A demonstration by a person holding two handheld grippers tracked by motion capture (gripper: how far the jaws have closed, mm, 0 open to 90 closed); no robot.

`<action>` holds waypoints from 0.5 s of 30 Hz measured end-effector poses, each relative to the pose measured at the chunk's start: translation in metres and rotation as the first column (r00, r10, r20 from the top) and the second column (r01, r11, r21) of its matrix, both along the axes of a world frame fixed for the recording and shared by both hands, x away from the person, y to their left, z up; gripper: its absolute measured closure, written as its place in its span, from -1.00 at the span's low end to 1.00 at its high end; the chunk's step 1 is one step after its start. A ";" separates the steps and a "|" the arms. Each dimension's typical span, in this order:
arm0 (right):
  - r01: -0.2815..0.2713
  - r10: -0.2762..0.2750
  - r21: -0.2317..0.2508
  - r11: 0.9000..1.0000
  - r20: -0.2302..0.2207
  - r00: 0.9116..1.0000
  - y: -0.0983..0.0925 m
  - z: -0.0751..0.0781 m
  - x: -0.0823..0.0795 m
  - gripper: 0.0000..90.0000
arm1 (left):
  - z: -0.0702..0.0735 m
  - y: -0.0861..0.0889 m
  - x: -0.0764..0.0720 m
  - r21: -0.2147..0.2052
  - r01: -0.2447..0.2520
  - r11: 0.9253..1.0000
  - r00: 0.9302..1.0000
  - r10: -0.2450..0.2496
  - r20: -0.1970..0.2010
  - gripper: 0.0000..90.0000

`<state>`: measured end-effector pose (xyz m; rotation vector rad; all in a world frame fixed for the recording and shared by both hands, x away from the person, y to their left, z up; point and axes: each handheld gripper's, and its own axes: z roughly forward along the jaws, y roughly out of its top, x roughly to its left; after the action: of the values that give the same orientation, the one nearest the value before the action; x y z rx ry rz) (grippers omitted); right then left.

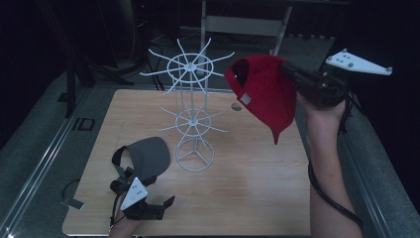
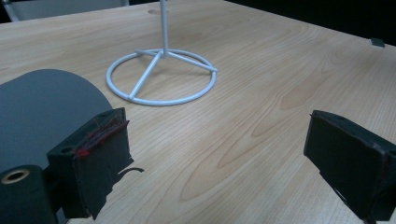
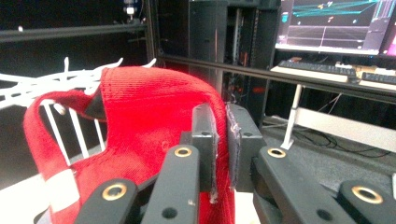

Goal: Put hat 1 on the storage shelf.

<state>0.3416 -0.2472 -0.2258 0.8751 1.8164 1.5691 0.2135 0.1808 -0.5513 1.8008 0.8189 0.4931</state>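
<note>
Red cap point(image 1: 265, 91) clenched in right tool point(image 1: 292, 73), jaw tips hidden; left tool point(image 1: 158, 206) released.

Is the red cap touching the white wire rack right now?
Cannot tell. In the high view the red cap, pinched by the right gripper, hangs beside the white wire rack, with its edge overlapping a prong tip.

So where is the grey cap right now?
High view: the grey cap lies on the table at near left, between the rack's base ring and the left hand-held gripper.
</note>
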 end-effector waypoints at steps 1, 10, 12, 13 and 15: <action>-0.004 0.004 -0.006 1.000 -0.001 1.000 0.001 -0.003 0.000 0.84 | 0.000 0.000 0.000 -0.001 0.000 1.000 1.000 0.000 0.000 -0.84; -0.041 0.040 -0.043 0.998 -0.019 0.999 0.009 -0.025 -0.005 0.84 | 0.000 0.001 0.000 -0.005 -0.002 1.000 1.000 0.002 -0.003 -0.84; -0.053 0.052 -0.046 0.998 -0.027 0.998 0.010 -0.031 -0.007 0.84 | 0.000 0.001 0.000 -0.006 -0.003 1.000 1.000 0.003 -0.004 -0.84; -0.057 0.055 -0.049 0.997 -0.030 0.998 0.011 -0.034 -0.008 0.84 | 0.000 0.001 0.000 -0.007 -0.003 1.000 1.000 0.003 -0.005 -0.84; -0.078 0.076 -0.057 0.995 -0.031 0.997 0.014 -0.042 -0.014 0.84 | 0.000 0.001 0.000 -0.006 -0.004 1.000 1.000 0.004 -0.006 -0.84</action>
<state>0.3276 -0.2334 -0.2677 0.8137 1.9272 1.5493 0.2135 0.1816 -0.5517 1.7958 0.8277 0.4877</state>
